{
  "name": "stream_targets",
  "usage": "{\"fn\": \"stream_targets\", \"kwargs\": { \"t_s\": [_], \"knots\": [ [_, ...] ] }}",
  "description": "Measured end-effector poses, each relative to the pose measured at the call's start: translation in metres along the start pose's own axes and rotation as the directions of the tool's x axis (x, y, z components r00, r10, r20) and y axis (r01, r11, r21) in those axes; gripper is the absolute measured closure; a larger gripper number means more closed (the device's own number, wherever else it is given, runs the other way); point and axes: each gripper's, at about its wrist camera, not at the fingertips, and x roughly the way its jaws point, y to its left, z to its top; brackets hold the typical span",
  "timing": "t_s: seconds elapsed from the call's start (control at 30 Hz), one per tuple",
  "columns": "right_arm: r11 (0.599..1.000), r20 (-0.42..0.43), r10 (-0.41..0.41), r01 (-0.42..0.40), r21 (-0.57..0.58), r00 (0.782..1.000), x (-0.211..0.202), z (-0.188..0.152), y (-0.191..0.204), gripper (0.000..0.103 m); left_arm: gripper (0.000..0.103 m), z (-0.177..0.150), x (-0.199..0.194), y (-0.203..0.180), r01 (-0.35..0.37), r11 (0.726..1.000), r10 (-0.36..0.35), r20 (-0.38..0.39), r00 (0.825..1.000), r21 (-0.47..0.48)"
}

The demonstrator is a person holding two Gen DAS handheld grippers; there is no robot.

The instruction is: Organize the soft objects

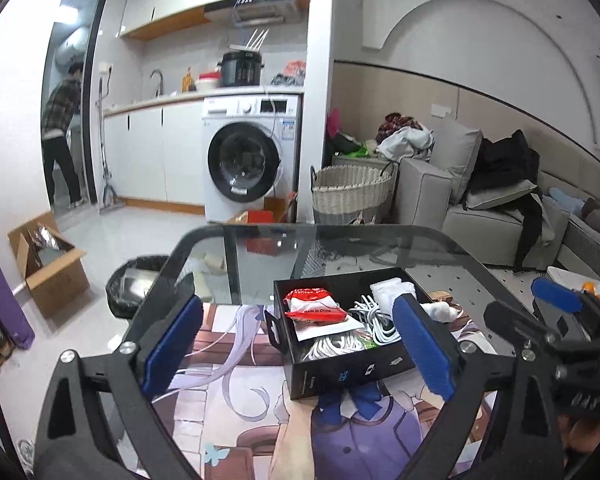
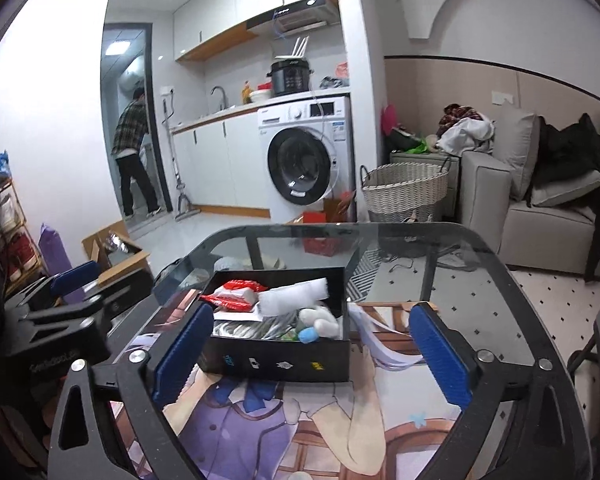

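Observation:
A black open box (image 1: pixel 348 368) (image 2: pixel 276 360) stands on a printed mat (image 1: pixel 236 400) (image 2: pixel 340 420) on a glass table. It holds a red and white packet (image 1: pixel 314 306) (image 2: pixel 232 296), white coiled cables (image 1: pixel 374 320), a white foam roll (image 2: pixel 294 298) and a small white plush with a blue tip (image 2: pixel 320 326). My left gripper (image 1: pixel 298 350) is open and empty, just in front of the box. My right gripper (image 2: pixel 312 356) is open and empty, also in front of the box. The right gripper shows at the right edge of the left wrist view (image 1: pixel 556 300).
The glass table's far rim (image 1: pixel 320 232) (image 2: pixel 340 230) is rounded. Beyond it are a wicker basket (image 1: pixel 352 192) (image 2: pixel 404 188), a washing machine (image 1: pixel 248 160), a grey sofa with clothes (image 1: pixel 500 184) and a cardboard box (image 1: pixel 48 264) on the floor. A person stands in the doorway (image 1: pixel 60 136).

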Motion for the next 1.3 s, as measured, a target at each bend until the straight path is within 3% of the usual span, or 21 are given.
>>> {"fn": "stream_targets", "kwargs": {
  "t_s": [0.1, 0.3, 0.57, 0.77, 1.3],
  "knots": [
    [1.000, 0.020, -0.017, 0.017, -0.007, 1.000, -0.009, -0.007, -0.003, 0.002, 0.005, -0.008, -0.010, -0.004, -0.020, 0.999, 0.019, 0.030, 0.999, 0.039],
    [0.999, 0.058, -0.041, 0.041, -0.006, 0.998, -0.029, -0.030, -0.007, 0.001, 0.004, -0.028, -0.026, -0.009, 0.003, 0.993, -0.010, 0.057, 0.998, 0.117],
    [0.997, 0.075, -0.071, 0.071, -0.001, 0.995, -0.045, -0.053, -0.018, 0.001, 0.000, -0.043, -0.039, -0.013, -0.021, 0.998, 0.015, 0.088, 0.996, 0.066],
    [0.997, 0.093, -0.082, 0.083, -0.005, 0.992, -0.051, -0.051, -0.018, 0.001, 0.000, -0.043, -0.039, -0.020, 0.012, 0.997, -0.018, 0.076, 0.997, 0.076],
    [0.996, 0.120, -0.076, 0.081, -0.044, 0.990, -0.055, -0.050, -0.010, 0.001, 0.000, -0.040, -0.051, -0.022, 0.008, 0.998, -0.016, 0.128, 0.992, 0.061]
  ]
}}
